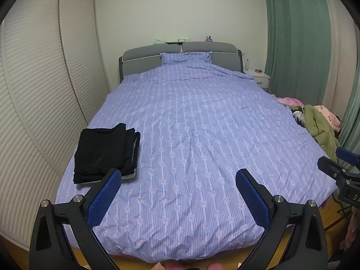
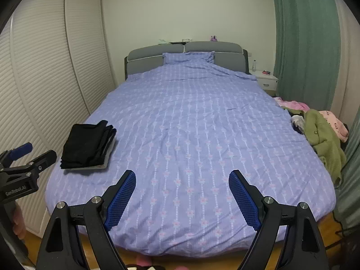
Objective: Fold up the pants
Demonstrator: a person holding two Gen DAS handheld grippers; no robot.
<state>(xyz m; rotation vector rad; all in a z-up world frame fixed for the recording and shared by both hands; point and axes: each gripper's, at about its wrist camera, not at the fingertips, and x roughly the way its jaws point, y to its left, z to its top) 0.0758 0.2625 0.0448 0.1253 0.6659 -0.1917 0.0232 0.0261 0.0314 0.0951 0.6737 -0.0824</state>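
A stack of folded black pants [image 1: 105, 153] [image 2: 88, 145] lies on the left side of the bed, near its foot. A heap of loose clothes [image 1: 319, 123] [image 2: 321, 130], green and pink, lies at the bed's right edge. My left gripper [image 1: 177, 175] stands open above the foot of the bed, nothing between its blue pads. My right gripper [image 2: 182, 177] is open too and holds nothing. Each gripper shows at the edge of the other's view: the right gripper [image 1: 337, 166] to the right, the left gripper [image 2: 29, 157] to the left.
The bed's purple striped cover [image 1: 191, 123] [image 2: 191, 117] is spread flat up to the grey headboard [image 1: 180, 56]. A louvred wardrobe [image 1: 45, 90] runs along the left. A white nightstand [image 2: 266, 79] and green curtains [image 2: 308, 45] stand on the right.
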